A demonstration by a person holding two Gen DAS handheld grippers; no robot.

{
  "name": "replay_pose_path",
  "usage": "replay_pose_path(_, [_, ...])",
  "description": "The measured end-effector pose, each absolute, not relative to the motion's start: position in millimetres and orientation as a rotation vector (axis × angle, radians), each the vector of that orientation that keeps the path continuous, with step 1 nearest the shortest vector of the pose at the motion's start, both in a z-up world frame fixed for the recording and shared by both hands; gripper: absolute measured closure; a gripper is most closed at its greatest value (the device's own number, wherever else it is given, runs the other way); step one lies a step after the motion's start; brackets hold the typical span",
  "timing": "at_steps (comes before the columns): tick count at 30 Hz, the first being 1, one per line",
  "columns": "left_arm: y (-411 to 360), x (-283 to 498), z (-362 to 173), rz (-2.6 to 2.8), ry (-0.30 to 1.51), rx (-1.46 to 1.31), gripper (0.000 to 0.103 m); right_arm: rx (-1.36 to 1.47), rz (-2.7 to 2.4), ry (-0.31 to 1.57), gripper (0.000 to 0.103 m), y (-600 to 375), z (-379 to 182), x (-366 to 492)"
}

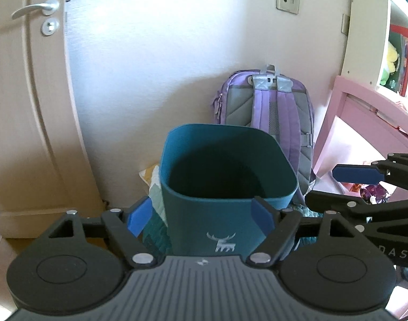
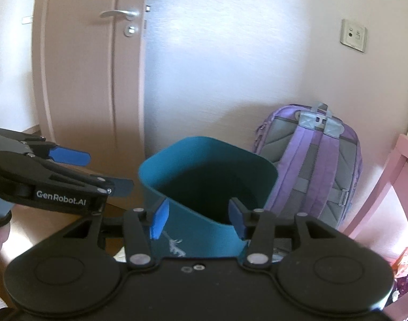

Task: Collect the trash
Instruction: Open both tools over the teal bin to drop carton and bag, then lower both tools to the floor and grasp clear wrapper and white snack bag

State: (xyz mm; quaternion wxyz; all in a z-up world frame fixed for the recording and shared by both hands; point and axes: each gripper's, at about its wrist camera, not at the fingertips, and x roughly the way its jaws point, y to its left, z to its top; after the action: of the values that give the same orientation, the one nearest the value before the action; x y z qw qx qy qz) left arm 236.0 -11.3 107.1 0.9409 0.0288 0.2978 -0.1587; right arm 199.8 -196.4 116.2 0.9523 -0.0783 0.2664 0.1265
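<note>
In the left wrist view, the left gripper (image 1: 202,215) has its blue fingers spread wide apart and holds nothing. The teal trash bin (image 1: 225,184) stands on the floor straight ahead, between the two fingers, its mouth dark inside. A purple backpack (image 1: 268,107) leans on the wall behind it.

In the right wrist view, the right gripper (image 2: 197,218) is also spread apart and empty. The bin (image 2: 204,176) is just in front of it, slightly left of centre.
</note>
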Motion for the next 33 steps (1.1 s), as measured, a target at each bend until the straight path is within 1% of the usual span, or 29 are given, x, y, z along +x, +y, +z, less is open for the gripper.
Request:
replay_pose_path(4, [7.6,217.1,102.0,-0.327,0.597,0.047,0.016,-0.144,0.296,0.546,0.049,-189.4,109.7,182.1])
replay_pose_path(6, [18.5,208.3,96.3,-0.323,0.588,0.044,0.007,-0.139,0.318,0.555,0.047,-185.5,101.6,174.6])
replay_pose_path(10, [40.4,194.7,81.2,-0.320,0.569,0.033,0.006,-0.118,0.363,0.573,0.045,-180.0,79.8,164.7])
replay_pose_path(16, [73.8,185.5,40.2,-0.299,0.565,0.032,0.005,-0.075,0.391,0.618,0.044,-174.7,36.4,163.6])
replay_pose_path(18, [82.0,185.5,24.6,-0.293,0.565,0.043,0.003,-0.065,0.394,0.632,0.044,-174.0,19.7,166.3])
replay_pose_path(25, [115.0,205.2,-47.8,-0.257,0.600,0.046,0.000,0.003,0.369,0.719,0.043,-176.0,-52.9,186.8])
replay_pose_path(30, [139.7,225.4,-121.9,-0.228,0.702,0.048,0.001,0.000,0.352,0.797,0.043,-172.0,-126.8,198.2])
replay_pose_path(33, [152.1,233.8,-170.0,-0.191,0.764,0.022,0.001,-0.012,0.318,0.876,0.043,-168.5,-175.8,201.7])
